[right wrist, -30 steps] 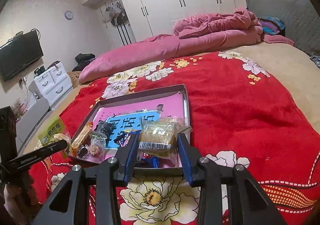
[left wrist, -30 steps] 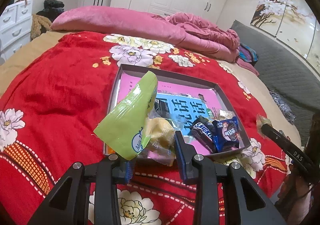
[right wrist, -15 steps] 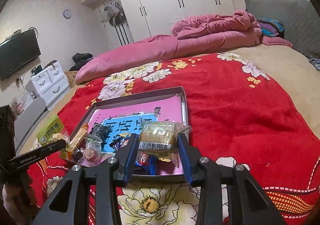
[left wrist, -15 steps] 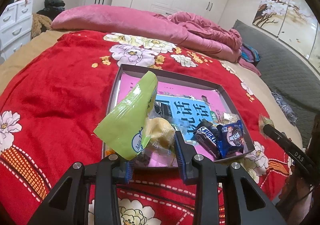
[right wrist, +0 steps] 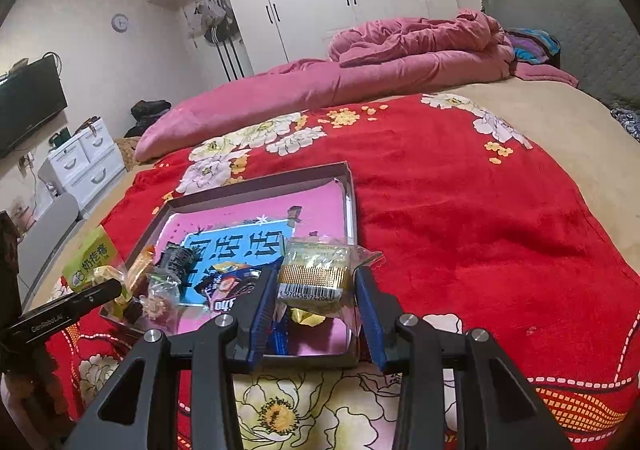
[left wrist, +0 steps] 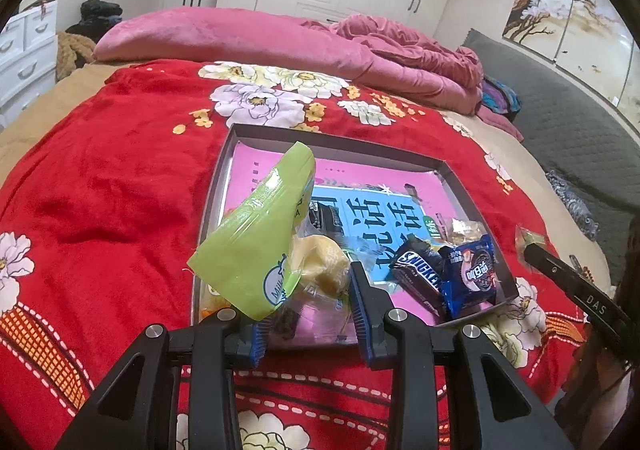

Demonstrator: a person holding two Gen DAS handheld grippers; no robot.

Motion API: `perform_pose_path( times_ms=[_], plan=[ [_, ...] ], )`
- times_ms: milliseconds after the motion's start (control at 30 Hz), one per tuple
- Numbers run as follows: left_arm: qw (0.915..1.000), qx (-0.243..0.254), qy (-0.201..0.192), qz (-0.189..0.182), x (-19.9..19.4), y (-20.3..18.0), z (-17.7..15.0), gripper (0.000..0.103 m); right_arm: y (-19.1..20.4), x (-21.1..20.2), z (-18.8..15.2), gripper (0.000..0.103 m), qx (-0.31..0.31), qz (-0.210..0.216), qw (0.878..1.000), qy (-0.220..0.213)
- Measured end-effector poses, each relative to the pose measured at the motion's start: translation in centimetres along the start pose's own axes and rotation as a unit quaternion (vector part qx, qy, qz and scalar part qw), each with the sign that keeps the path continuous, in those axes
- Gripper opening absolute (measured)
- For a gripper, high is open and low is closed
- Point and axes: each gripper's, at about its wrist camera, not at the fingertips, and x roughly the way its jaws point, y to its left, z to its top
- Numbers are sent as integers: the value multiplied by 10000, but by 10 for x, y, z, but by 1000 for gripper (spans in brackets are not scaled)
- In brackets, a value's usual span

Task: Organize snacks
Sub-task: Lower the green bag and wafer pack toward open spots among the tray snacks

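Observation:
A shallow grey tray [left wrist: 340,148] with a pink and blue bottom lies on the red flowered blanket; it also shows in the right wrist view [right wrist: 256,186]. My left gripper [left wrist: 308,310] is shut on a green snack bag [left wrist: 260,238] with yellow contents and holds it over the tray's near left corner. My right gripper [right wrist: 316,310] is shut on a gold wrapped snack [right wrist: 314,272] over the tray's near right corner. In the tray lie a Snickers bar [left wrist: 418,278], a blue cookie pack [left wrist: 470,274] and several small wrapped snacks [right wrist: 160,290].
The red blanket [right wrist: 460,210] covers the bed around the tray. A pink quilt [left wrist: 320,46] is piled at the far side. A grey headboard [left wrist: 568,130] is on the right. White drawers [right wrist: 84,166] and a TV [right wrist: 28,106] stand at the left.
Both grippers, each still holding its snack, have moved slightly forward over the tray's near edge. The tray sits lower and nearer in both views.

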Motion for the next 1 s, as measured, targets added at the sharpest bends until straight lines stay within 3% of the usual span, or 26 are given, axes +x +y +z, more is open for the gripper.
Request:
perform_pose_path(
  times_ms=[600, 1000],
  plan=[
    [9999, 69, 113, 64, 10, 0, 1, 36, 6, 23, -2, 41, -290, -331, 9986, 307],
    [9997, 108, 204, 61, 16, -2, 1, 36, 16, 33, -6, 41, -470, -294, 9973, 473]
  ],
)
